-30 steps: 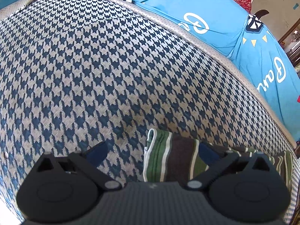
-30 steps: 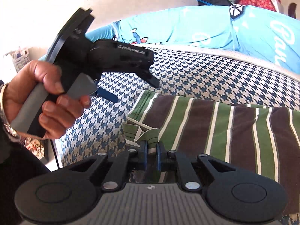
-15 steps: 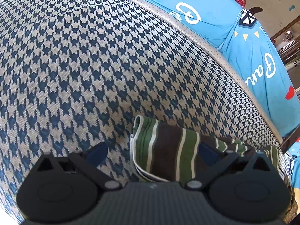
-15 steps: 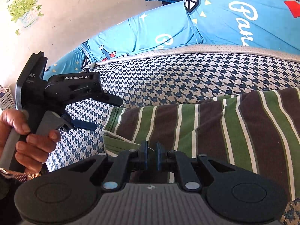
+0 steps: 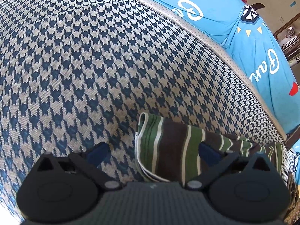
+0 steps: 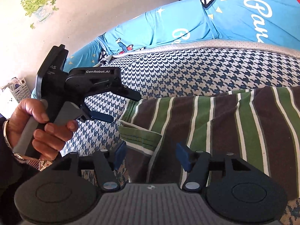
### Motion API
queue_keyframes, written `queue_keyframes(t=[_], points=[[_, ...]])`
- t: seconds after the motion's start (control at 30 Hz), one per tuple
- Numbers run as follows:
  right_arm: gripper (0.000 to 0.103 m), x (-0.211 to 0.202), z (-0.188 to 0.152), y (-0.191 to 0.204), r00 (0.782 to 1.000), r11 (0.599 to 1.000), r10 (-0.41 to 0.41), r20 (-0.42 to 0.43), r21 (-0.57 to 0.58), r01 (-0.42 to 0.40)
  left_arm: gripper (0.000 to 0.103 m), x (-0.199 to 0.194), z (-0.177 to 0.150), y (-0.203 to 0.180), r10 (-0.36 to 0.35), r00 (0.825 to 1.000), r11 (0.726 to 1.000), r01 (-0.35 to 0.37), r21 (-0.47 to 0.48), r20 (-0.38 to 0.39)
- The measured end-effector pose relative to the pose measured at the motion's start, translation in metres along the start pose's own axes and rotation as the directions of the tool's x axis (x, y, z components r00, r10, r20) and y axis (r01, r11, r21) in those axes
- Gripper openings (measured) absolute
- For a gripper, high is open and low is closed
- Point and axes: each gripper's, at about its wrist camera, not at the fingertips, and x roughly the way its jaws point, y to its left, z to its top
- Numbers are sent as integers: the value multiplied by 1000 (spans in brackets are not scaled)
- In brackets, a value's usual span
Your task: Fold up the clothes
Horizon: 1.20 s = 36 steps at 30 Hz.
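Observation:
A green, brown and white striped shirt (image 6: 225, 123) lies folded on the houndstooth mattress (image 6: 187, 75). My right gripper (image 6: 151, 154) is open just above the shirt's near left corner, holding nothing. My left gripper (image 5: 152, 152) is open over the shirt's folded end (image 5: 168, 146), its right finger above the cloth and its left finger above bare mattress (image 5: 93, 65). In the right wrist view the left gripper (image 6: 123, 106) is held in a hand just left of the shirt's edge, fingers apart.
A bright blue printed sheet (image 6: 215, 18) is bunched along the far side of the mattress and also shows in the left wrist view (image 5: 253, 46). A cream wall with a plant sticker (image 6: 37, 3) stands behind. A white basket (image 6: 16, 91) sits at far left.
My right gripper was shut on the shirt's corner and has now opened, letting the cloth go. My left gripper stayed open and moved closer over the shirt's folded end.

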Motion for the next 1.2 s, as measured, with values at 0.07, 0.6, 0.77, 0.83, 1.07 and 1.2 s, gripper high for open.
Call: queue_keyframes(t=[0.07, 0.6, 0.77, 0.83, 1.07, 1.2], points=[[59, 6, 0, 3, 1000, 1000, 4, -8, -8, -4, 103, 2, 0, -3, 5, 1000, 1000, -5, 7, -1], [9, 19, 2, 28, 999, 990, -32, 22, -139, 35, 103, 24, 1, -19, -16, 1000, 1000, 16, 5, -19], [8, -5, 11, 23, 994, 992, -29, 103, -121, 41, 103, 36, 0, -27, -159, 986, 986, 157, -56, -50], [8, -11, 14, 21, 992, 991, -28, 120, -123, 43, 103, 40, -2, -30, -154, 987, 986, 150, -72, -54], [8, -1, 11, 22, 998, 989, -19, 58, -142, 27, 103, 44, -7, -37, -170, 983, 983, 164, -88, -68], [9, 7, 5, 28, 1000, 985, 2, 20, -175, 2, 103, 46, -7, -41, -165, 984, 984, 159, -76, -73]])
